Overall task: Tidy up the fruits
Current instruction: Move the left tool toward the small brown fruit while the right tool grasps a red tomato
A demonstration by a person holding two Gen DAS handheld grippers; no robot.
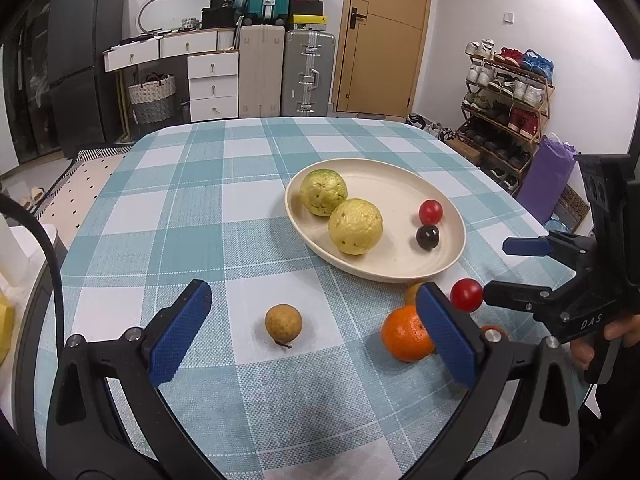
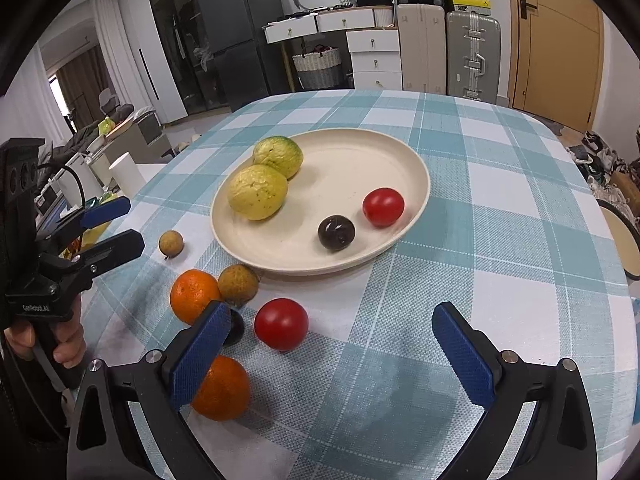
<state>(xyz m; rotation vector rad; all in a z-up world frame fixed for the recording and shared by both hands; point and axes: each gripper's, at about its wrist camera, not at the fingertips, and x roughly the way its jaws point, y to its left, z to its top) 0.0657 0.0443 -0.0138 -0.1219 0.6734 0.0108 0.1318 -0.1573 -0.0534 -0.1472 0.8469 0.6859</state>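
The loose red cherry tomato sits on the checked tablecloth, right ahead of your right gripper, nearer its left pad; the pads stand wide apart, holding nothing. Your left gripper is spread open too, with a brown longan lying between its pads and a mandarin half behind the right pad. On the cream plate beyond: two yellow-green guavas, touching, plus a red cherry tomato and a dark one near each other. The right wrist view gives you more: a second longan touching the far mandarin just beside the plate rim, a second mandarin and a dark fruit partly behind the left pad. The left view barely shows those
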